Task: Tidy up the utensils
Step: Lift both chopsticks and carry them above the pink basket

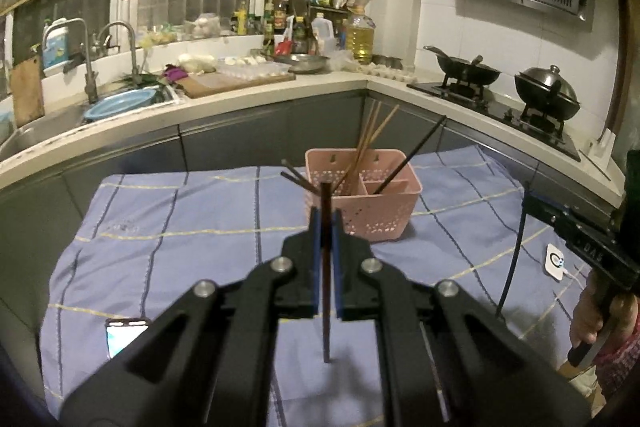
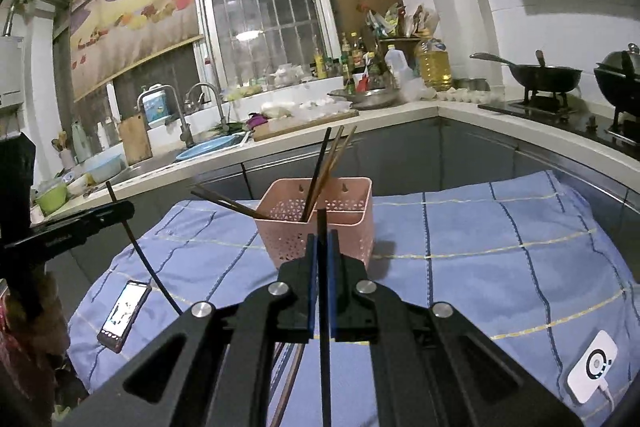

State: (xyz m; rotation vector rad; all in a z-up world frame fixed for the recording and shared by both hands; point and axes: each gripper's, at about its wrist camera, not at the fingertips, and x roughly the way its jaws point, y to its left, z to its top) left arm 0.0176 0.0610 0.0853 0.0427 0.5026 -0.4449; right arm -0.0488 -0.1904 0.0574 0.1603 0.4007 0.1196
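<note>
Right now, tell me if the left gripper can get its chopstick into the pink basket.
Probably yes. The left gripper holds a chopstick, and the pink basket stands open-topped straight ahead on the cloth, nothing between.

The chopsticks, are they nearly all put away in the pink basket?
Partly. Several chopsticks already stand in the pink basket. In hand: the left gripper is shut on a dark chopstick, and the right gripper is shut on a black chopstick. Left: both must go in, plus at least one brown chopstick lying on the blue cloth.

left tool (image 1: pixel 327 223): black links, blue pads, silver screws | right tool (image 2: pixel 321 245): same
</note>
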